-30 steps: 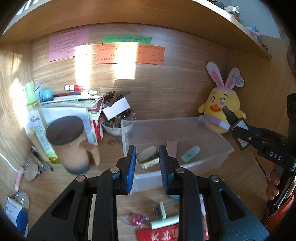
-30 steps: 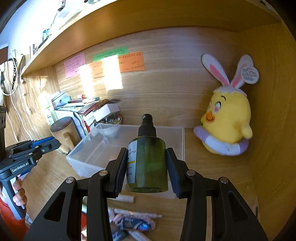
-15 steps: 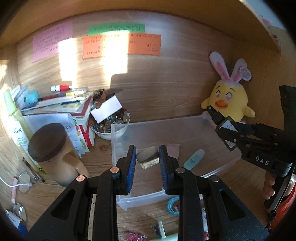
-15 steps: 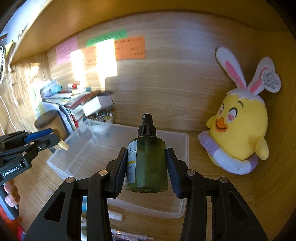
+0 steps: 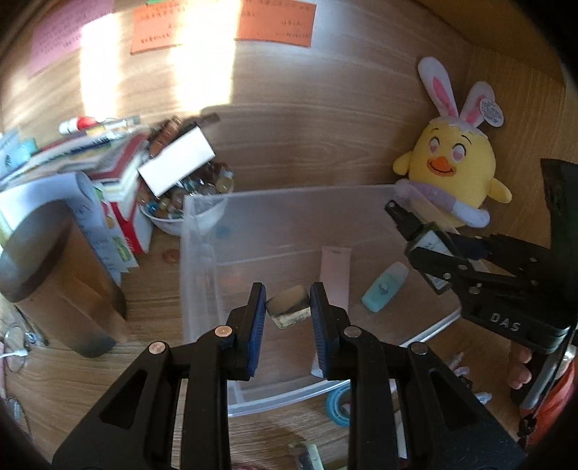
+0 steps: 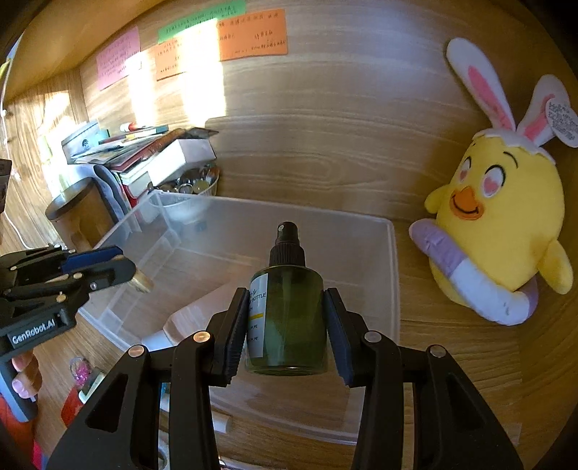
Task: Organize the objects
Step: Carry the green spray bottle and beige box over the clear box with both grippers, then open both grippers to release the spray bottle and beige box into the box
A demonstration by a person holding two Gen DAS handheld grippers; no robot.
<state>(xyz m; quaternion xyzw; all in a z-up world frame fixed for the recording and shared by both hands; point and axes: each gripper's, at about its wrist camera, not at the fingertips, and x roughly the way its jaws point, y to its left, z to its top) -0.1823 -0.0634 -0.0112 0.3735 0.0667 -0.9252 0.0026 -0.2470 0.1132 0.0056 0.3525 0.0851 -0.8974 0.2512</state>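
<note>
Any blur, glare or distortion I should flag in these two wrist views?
Left wrist view: the books and brown mug at left are smeared by motion blur; sunlight washes out the orange note; fisheye bends the clear bin. Right wrist view: sharper; the green spray bottle is crisp; sun glare bleaches the sticky notes.

You worked at a wood-grain worktop (image 5: 151, 289) set in an alcove, with a matching wooden back wall (image 6: 325, 137) and a side panel (image 6: 542, 361) to your right. A shelf (image 6: 72, 39) ran overhead. Sunlight (image 5: 155, 72) fell in bright patches across the back wall and its pinned paper notes (image 6: 253, 36).
</note>
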